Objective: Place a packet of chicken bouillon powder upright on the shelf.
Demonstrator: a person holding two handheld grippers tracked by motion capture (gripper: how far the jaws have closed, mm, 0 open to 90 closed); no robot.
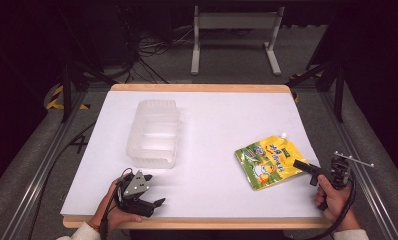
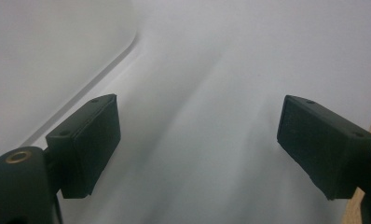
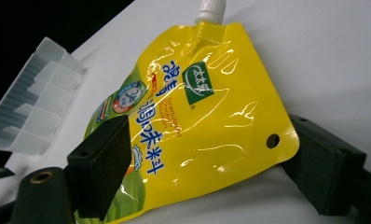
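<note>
A yellow spouted pouch (image 1: 269, 161) with a white cap lies flat at the right of the white table (image 1: 222, 125). My right gripper (image 1: 303, 167) is open at the pouch's near right edge. In the right gripper view the pouch (image 3: 197, 116) lies between the spread jaws: one pad (image 3: 99, 163) sits over its printed face and the other pad (image 3: 323, 168) is under its punched corner. My left gripper (image 1: 154, 202) rests near the front left edge, open, with only white sheet between its pads (image 2: 88, 140).
A clear ribbed plastic container (image 1: 153, 132) stands empty left of centre, also seen far off as the container (image 3: 30, 107) in the right gripper view. The table's wooden front edge (image 2: 360, 205) runs beside the left gripper. A metal stand (image 1: 234, 30) is on the floor beyond.
</note>
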